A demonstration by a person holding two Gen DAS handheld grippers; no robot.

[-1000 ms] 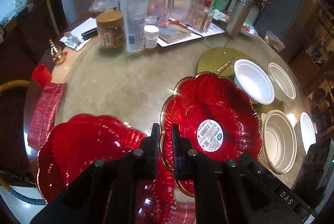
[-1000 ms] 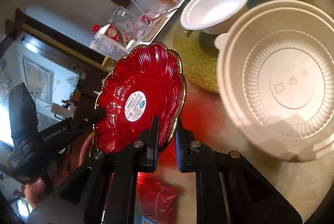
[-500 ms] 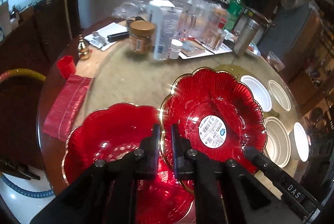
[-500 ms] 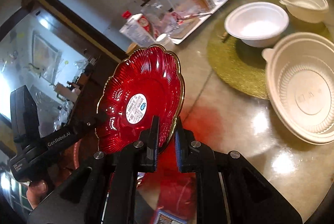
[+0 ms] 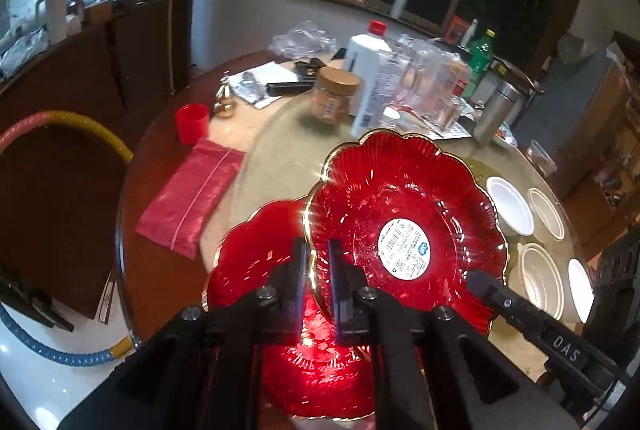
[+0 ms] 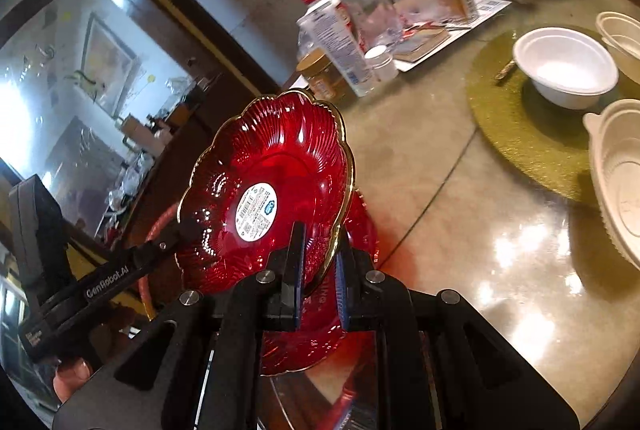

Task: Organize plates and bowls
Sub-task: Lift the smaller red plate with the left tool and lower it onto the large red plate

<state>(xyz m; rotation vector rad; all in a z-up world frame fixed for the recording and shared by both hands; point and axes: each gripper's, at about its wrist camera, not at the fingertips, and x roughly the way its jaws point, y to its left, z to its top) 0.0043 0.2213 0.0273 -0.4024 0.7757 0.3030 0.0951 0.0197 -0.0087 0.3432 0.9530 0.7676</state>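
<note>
Two grippers, left [image 5: 317,270] and right [image 6: 319,262], stay clamped on one red plate's [image 5: 404,226] rim; since a second ago I've carried it over the second plate [image 5: 256,270] on the table [image 6: 440,165].

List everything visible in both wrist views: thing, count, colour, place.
red plate with sticker: one, red with gold rim, held tilted above the table by both grippers
second red plate: one, red, flat on the table beneath it
white bowls: four, white or cream, right side of table; one on the gold mat
red pouch: one, table's left edge
red cup: one, beside the pouch
jar: one, brown, far side among bottles
left gripper: black, shut on plate rim
right gripper: black, shut on opposite rim
</note>
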